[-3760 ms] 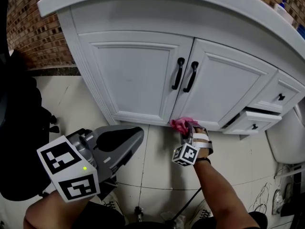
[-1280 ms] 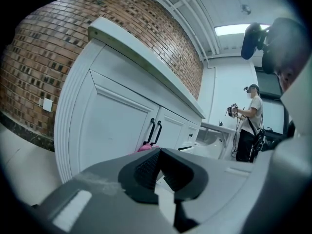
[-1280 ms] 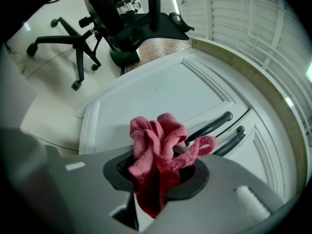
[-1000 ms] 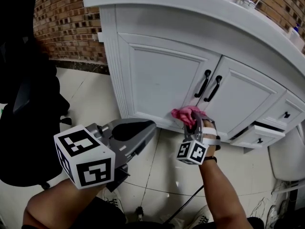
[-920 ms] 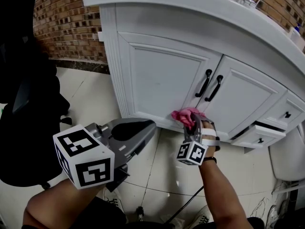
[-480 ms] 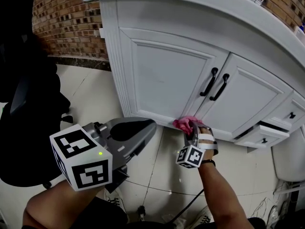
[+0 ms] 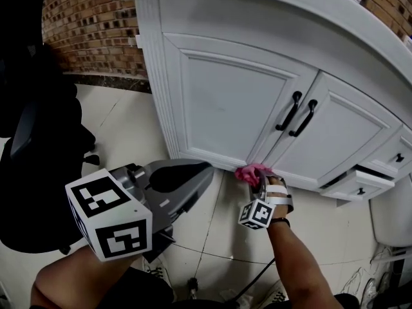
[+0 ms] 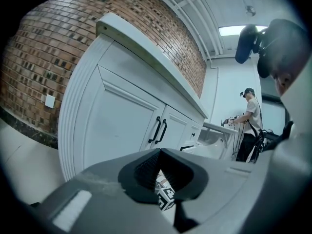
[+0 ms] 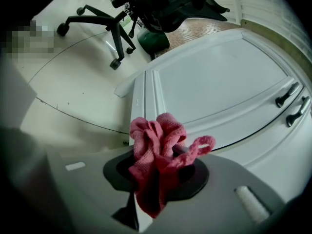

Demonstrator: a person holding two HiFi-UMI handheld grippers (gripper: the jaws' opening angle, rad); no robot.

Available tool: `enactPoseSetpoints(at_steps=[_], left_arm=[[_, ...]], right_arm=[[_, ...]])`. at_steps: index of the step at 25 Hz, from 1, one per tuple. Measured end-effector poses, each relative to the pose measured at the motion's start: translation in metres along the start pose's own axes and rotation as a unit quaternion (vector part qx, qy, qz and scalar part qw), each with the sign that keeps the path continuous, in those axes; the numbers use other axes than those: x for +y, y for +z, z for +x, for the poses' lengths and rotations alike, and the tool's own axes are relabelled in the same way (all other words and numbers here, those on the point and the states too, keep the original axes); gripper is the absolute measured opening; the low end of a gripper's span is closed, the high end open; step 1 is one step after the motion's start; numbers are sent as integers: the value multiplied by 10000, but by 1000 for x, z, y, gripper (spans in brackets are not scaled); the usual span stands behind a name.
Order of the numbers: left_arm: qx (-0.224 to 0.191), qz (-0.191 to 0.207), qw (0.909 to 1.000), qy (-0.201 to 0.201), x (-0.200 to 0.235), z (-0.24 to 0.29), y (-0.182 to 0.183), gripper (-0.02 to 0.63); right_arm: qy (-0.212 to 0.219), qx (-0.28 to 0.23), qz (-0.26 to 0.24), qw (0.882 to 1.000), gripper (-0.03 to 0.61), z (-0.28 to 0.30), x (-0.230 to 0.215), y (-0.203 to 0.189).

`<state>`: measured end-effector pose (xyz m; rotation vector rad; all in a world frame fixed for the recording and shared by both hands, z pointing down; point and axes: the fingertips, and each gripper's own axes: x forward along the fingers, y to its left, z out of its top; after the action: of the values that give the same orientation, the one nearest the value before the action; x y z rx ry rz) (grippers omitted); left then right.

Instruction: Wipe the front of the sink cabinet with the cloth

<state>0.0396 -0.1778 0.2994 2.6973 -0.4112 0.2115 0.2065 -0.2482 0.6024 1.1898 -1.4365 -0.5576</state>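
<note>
Across the upper half of the head view stands the white sink cabinet (image 7: pixel 219 102), its two panelled doors closed. Pale floor tiles (image 7: pixel 122 134) spread below, with a black office chair (image 7: pixel 32 147) at far left. Over the floor, clear of the cabinet, the left gripper (image 7: pixel 205 169) has its jaws together on nothing. The right gripper (image 7: pixel 258 181) is clamped on a bunched pink cloth (image 7: pixel 250 172), which sits at the cabinet's bottom rail, below where the doors meet.

sink cabinet (image 7: pixel 225 102) is seen steeply from above in head view; low along its front in left gripper view; close at its bottom edge in right gripper view. door handles (image 7: pixel 299 113) are shared by all.
</note>
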Motion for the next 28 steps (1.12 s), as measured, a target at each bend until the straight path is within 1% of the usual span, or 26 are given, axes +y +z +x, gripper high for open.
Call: enactPoseSetpoints(at_steps=[4,10,14,16,19,22,25,28], left_arm=[[-1,0,10000,81,5,-4,-1,5],[-77,27,9999,128,9,-15,2,5],[-291,-25,9995,120,8,-24,12,5],[-376,17,9992,95,5,-27,16,4],[-472,28,9989,79,4,-30,21,4],[-556,-17,9984,108,4,-36,23,3],[-672,-21,9977,80,4,-41,30,5],[-802,-30,9968,60,3,-42,37,3]], right_arm=[[272,206,-11,9994,117,8,17,-5],[388,368,252,9983,115,10,19,-6],[812,463,769,9926,117,5,19,-1],[826,398,899,9917,117,-3,10,6],[641,131,1130,9914,117,-21,-10,25],[336,-290,1259,9910,117,-52,-39,57],[-308,-796,1086,9904,117,-93,-96,99],[-1041,-1249,786,9836,117,-134,-164,137]])
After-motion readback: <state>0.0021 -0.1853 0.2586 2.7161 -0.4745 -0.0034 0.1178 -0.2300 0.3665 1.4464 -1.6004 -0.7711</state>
